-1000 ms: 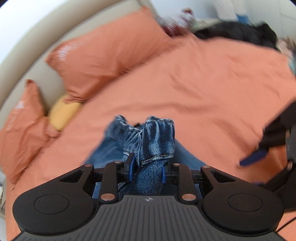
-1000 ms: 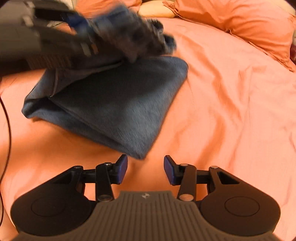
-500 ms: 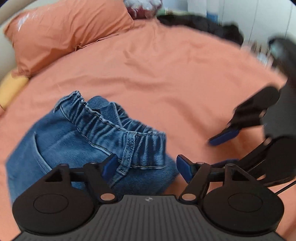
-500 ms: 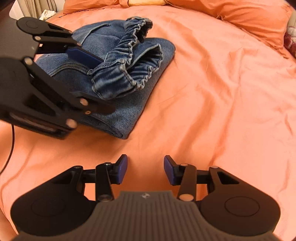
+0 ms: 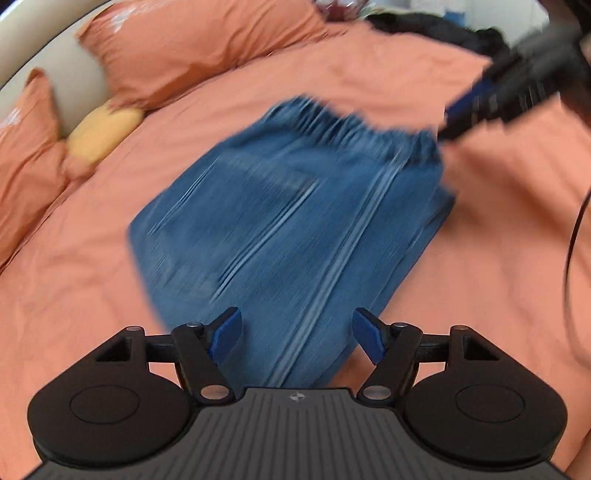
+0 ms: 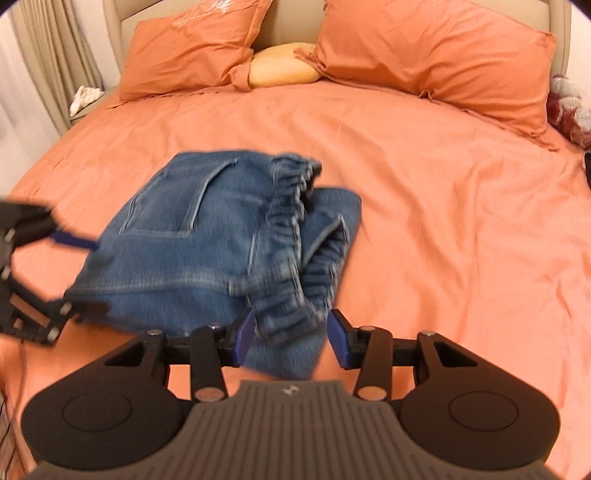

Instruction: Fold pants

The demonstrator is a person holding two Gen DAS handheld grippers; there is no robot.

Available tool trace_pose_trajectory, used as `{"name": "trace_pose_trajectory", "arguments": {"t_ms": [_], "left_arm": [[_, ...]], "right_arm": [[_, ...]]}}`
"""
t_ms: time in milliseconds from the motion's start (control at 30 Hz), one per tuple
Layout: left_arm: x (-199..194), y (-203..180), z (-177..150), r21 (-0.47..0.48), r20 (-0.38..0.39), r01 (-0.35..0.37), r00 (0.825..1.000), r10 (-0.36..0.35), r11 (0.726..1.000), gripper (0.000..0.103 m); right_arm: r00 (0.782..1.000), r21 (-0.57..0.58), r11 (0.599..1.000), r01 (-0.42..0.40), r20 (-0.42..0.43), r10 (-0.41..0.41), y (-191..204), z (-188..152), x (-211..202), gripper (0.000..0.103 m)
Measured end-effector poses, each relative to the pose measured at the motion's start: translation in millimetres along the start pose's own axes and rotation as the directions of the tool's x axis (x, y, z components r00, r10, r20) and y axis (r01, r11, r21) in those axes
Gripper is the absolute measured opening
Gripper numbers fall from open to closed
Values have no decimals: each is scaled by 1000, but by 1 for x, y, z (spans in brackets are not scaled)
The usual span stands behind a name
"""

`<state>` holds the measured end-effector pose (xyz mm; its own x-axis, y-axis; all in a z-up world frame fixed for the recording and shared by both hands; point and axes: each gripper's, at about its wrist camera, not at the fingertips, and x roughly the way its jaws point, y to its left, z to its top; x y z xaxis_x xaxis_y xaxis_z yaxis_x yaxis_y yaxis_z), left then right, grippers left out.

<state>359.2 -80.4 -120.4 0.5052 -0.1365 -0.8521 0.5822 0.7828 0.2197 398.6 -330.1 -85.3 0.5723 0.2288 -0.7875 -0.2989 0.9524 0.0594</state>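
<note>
Blue denim pants [image 5: 295, 221] lie folded in a stack on the orange bed sheet [image 5: 461, 295]; they also show in the right wrist view [image 6: 207, 251], elastic waistband bunched at the near right. My left gripper [image 5: 297, 334] is open and empty just short of the stack's near edge. My right gripper [image 6: 291, 339] is open, its fingers either side of the waistband [image 6: 295, 295] without gripping it. The right gripper also shows in the left wrist view [image 5: 517, 92], and the left gripper in the right wrist view [image 6: 29, 266].
Two orange pillows [image 6: 436, 62] and a yellow cushion [image 6: 284, 68] lie against the beige headboard [image 6: 288, 22]. Dark clothes [image 5: 436, 29] lie at the bed's far edge. A curtain [image 6: 40, 62] hangs at the left. A black cable [image 5: 572, 240] hangs at the right.
My left gripper let go of the waistband, opened and pulled back; the pants now lie flat. My right gripper moved in over the waistband end.
</note>
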Motion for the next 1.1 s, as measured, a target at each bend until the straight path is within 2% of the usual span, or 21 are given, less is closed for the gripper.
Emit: {"name": "trace_pose_trajectory", "arguments": {"t_ms": [133, 267, 333, 367, 400, 467, 533, 567, 633, 733, 800, 833, 967, 1100], "left_arm": [[8, 21, -31, -38, -53, -32, 998, 30, 999, 81], [12, 30, -51, -63, -101, -8, 995, 1, 998, 72], [16, 29, -57, -62, -120, -16, 993, 8, 998, 70], [18, 29, -59, -65, -127, -24, 992, 15, 998, 64], [21, 30, -62, -75, -135, -26, 991, 15, 997, 50], [23, 37, -66, -129, -137, -1, 990, -17, 992, 40], [22, 43, -68, -174, -126, 8, 992, -30, 985, 31], [20, 45, -69, -182, -120, 12, 992, -34, 983, 30], [18, 47, -72, -198, -112, 8, 993, -31, 980, 23], [16, 47, -75, -230, -107, 4, 994, -29, 973, 21], [18, 51, -75, -253, -106, 2, 994, -29, 967, 20], [17, 50, -76, -252, -103, 2, 994, -28, 968, 19], [19, 50, -75, -207, -112, -15, 994, -9, 978, 18], [24, 44, -74, -178, -141, -32, 990, 7, 983, 18]], "right_arm": [[1000, 13, 1000, 27, -8, -27, 12, 17, 16, 42], [998, 39, 997, 67, -21, -66, 17, 30, 37, 59], [996, 54, 995, 88, -39, -86, 16, 32, 48, 59], [994, 73, 993, 93, -56, -89, 15, 34, 54, 58], [994, 93, 992, 87, -77, -80, 13, 34, 59, 55], [993, 129, 990, 65, -107, -51, 14, 35, 61, 38], [991, 36, 994, 101, -90, -98, 30, 39, 51, 36], [991, -4, 994, 109, -76, -109, 39, 42, 44, 31], [992, -57, 991, 117, -38, -119, 53, 49, 24, 7], [996, -77, 993, 86, 17, -85, 60, 50, -8, 5], [997, -60, 996, 70, 14, -70, 56, 44, -18, 5], [996, -64, 994, 88, 10, -88, 53, 38, -19, 4], [990, -1, 993, 120, -71, -120, 32, 4, 2, 2], [987, 52, 991, 121, -110, -114, 23, -26, 26, 2]]}}
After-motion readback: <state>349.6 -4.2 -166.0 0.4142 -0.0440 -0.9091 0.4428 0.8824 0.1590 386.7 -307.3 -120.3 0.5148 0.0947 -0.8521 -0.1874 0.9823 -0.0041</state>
